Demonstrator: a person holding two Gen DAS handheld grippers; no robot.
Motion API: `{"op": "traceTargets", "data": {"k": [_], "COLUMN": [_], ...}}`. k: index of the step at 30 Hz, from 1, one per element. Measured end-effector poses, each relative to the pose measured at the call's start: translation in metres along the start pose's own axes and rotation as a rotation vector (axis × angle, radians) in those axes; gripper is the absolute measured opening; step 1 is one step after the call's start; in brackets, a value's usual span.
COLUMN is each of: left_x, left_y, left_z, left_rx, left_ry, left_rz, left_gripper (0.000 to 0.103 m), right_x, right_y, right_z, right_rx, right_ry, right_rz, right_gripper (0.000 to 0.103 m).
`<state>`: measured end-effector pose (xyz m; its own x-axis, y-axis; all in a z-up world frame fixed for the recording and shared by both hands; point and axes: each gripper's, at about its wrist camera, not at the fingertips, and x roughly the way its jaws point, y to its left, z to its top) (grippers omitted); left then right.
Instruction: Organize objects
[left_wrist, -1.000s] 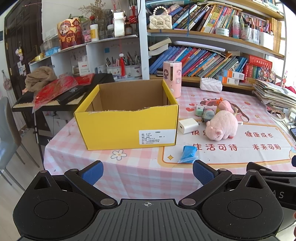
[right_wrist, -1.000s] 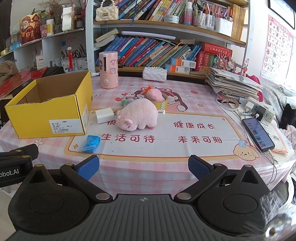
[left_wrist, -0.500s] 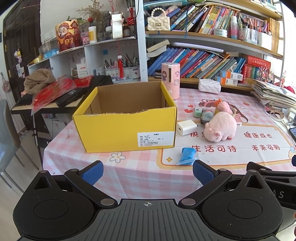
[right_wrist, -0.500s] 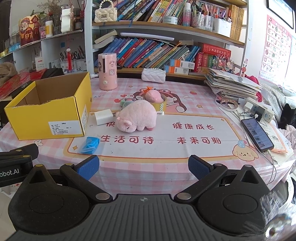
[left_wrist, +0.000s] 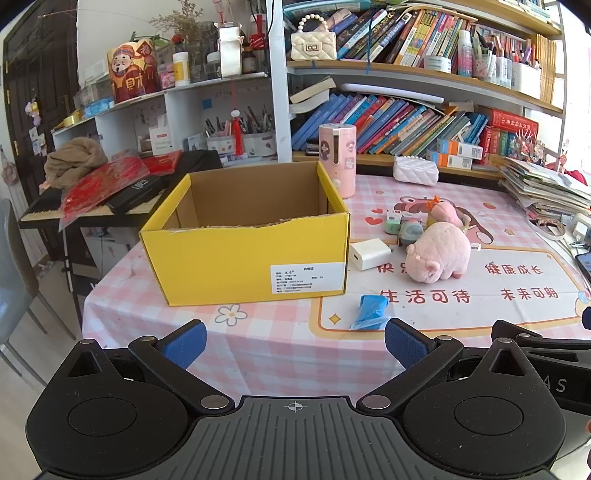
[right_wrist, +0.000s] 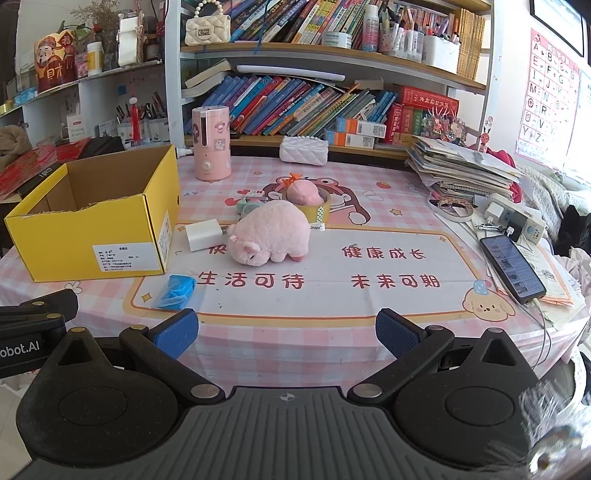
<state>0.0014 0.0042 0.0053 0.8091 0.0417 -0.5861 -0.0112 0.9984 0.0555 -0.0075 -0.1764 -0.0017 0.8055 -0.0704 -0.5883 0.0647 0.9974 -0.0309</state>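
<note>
An open yellow cardboard box stands on the pink checked table, nothing visible inside it. To its right lie a white charger block, a pink plush pig, a blue wrapped packet, and a smaller pink toy on a tape roll. My left gripper hovers open short of the table's near edge, facing the box. My right gripper is open too, low before the printed mat, with nothing between its fingers.
A pink cylindrical appliance and a white quilted pouch stand at the back. A phone, chargers and a paper stack crowd the right side. Bookshelves rise behind. A keyboard stand with red bags is left of the table.
Both grippers have drawn back a little from the table, so the box and toys look slightly smaller and lower. Nothing on the table has moved.
</note>
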Motion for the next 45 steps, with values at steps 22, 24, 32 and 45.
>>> {"op": "traceTargets", "data": {"k": [22,24,32,45], "left_x": [0.009,0.013,0.029,0.075], "left_y": [-0.005,-0.006,-0.016,-0.028], "left_z": [0.003,0.005,0.014,0.031], "left_rx": [-0.020,-0.026,-0.029,-0.052], "left_ry": [0.022,0.030,0.040,0.118], "left_rz": [0.007,0.011,0.027,0.015], "left_gripper": [0.103,0.103,0.103,0.103], "right_x": [0.009,0.013,0.036,0.088], "right_y": [-0.005,-0.004,-0.012,-0.029], "right_z": [0.005,0.007,0.020,0.051], "right_rx": [-0.015,-0.021,-0.028,-0.056], "right_ry": [0.020,0.026,0.045,0.085], "right_rz": [0.000,0.005,0.024,0.063], "right_gripper": [0.103,0.103,0.103,0.103]}}
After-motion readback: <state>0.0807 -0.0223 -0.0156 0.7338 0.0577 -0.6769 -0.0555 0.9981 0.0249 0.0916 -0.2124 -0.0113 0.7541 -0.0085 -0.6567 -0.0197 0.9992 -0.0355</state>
